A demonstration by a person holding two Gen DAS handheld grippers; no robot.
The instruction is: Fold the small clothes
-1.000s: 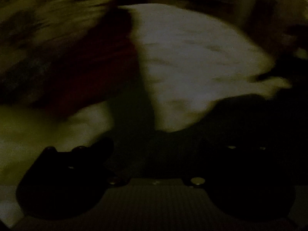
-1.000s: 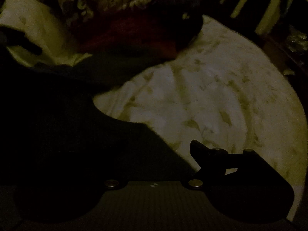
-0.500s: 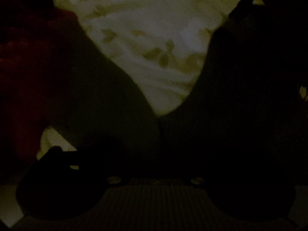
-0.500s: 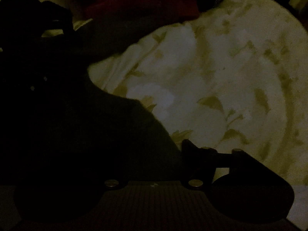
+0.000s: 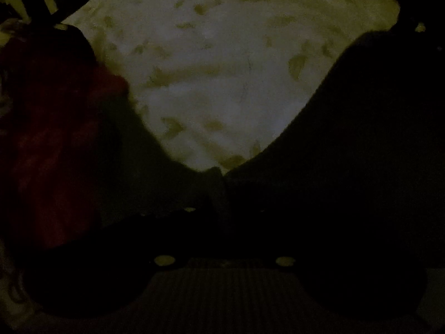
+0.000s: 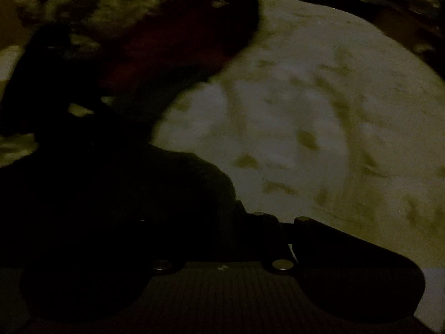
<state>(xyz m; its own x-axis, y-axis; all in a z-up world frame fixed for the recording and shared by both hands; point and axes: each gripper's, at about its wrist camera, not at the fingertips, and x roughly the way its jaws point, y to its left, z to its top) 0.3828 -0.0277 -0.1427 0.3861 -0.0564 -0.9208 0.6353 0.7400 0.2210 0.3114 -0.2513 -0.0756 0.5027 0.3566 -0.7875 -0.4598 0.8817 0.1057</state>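
The room was very dim. A dark garment [image 5: 347, 167] hung limp in front of both cameras, draped over the near edge of a pale leaf-print sheet [image 5: 222, 69]. It looked soft, light and floppy, the sort of cloth best taken at a corner or hem, since the middle would only sag. The left gripper [image 5: 219, 194] seemed pressed together on a fold of it, though the dark made that hard to be sure of. The right gripper [image 6: 236, 214] was half buried under the cloth, and I could not tell how its jaws stood. A red garment [image 6: 172, 41] lay just beside the dark one. Beyond it sat a mottled cover [image 6: 116, 5], blurred.
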